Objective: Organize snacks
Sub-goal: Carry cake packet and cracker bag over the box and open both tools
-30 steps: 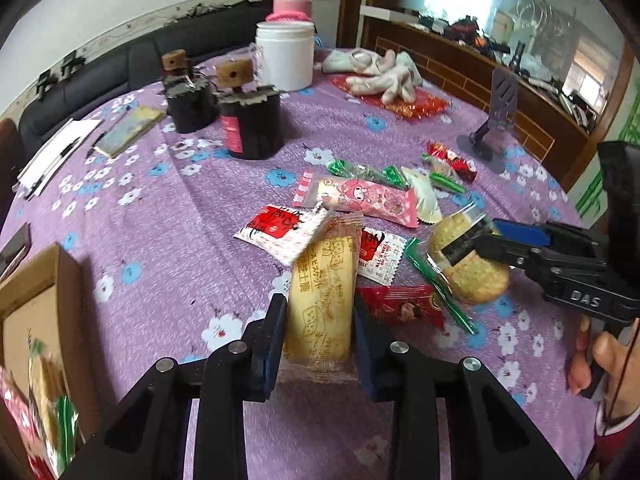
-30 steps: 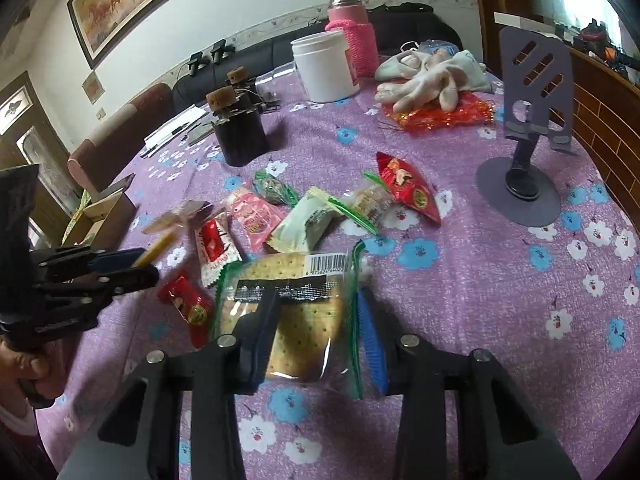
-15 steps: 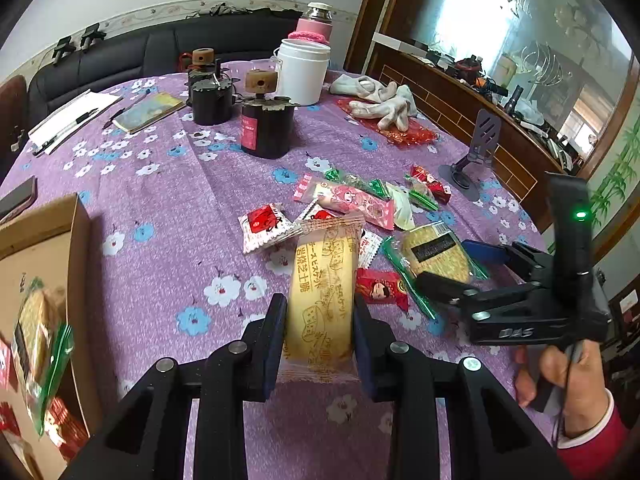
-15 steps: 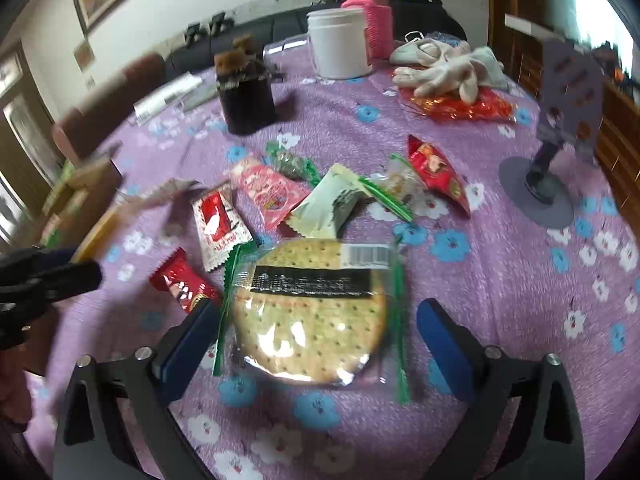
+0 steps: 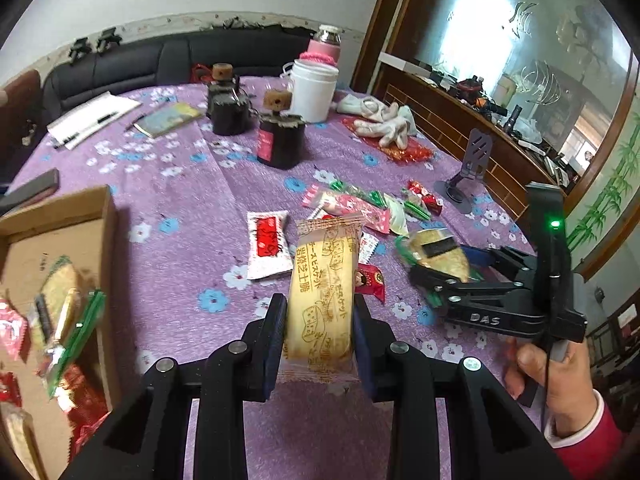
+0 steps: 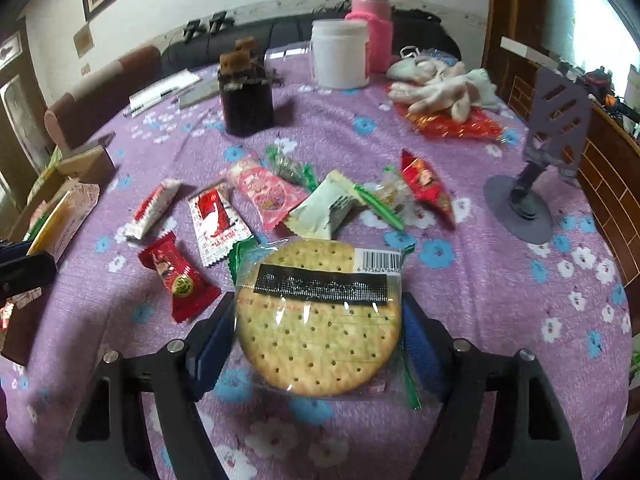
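Purple floral cloth (image 6: 500, 292) covers the round table where I work with a gripper in each hand. My left gripper (image 5: 320, 340) is clamped on a long yellow biscuit pack (image 5: 322, 292), both pads pressed to its sides, the pack lifted clear of the cloth and pointing away from me. A cardboard box (image 5: 108, 248) sits at the left edge of that view, with several wrapped snacks already lying inside it. My right gripper (image 6: 318, 332) has its jaws closing around a round cracker (image 6: 316, 320) in a clear wrapper; the cracker lies between the blue pads, and they sit right at the wrapper's edges, though I cannot tell whether they press on it yet. Beyond it, loose snacks lie scattered on the cloth: a small red packet (image 6: 178, 276), a red-and-white sachet (image 6: 218, 226), a pink pack (image 6: 268, 192), a pale green one (image 6: 324, 210). A dark jar (image 6: 246, 100), a white tub (image 6: 340, 54), gloves (image 6: 440, 88) and a grey phone stand (image 6: 540, 152) stand farther back.
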The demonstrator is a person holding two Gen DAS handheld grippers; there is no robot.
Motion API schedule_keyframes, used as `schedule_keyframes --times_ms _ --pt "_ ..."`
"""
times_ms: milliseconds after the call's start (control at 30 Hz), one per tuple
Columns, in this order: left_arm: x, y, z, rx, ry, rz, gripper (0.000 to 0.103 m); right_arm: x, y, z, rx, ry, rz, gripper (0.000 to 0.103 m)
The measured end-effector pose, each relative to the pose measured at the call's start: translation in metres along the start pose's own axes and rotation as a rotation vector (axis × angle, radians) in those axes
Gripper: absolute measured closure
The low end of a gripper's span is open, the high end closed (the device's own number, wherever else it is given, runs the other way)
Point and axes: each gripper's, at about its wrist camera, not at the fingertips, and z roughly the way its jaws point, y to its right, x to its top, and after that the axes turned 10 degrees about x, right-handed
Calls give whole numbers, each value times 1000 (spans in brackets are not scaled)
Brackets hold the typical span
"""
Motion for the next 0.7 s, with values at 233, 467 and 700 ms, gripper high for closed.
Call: schedule_keyframes --times_ms 233,467,700 --pt "-7 -10 -22 67 45 -10 70 13 -26 -28 57 63 -40 26" --pt "-29 -57 -54 179 87 -115 70 22 -82 -33 216 80 -111 26" --pt "-62 -125 -86 330 108 -245 70 25 -162 -18 393 35 -211 25"
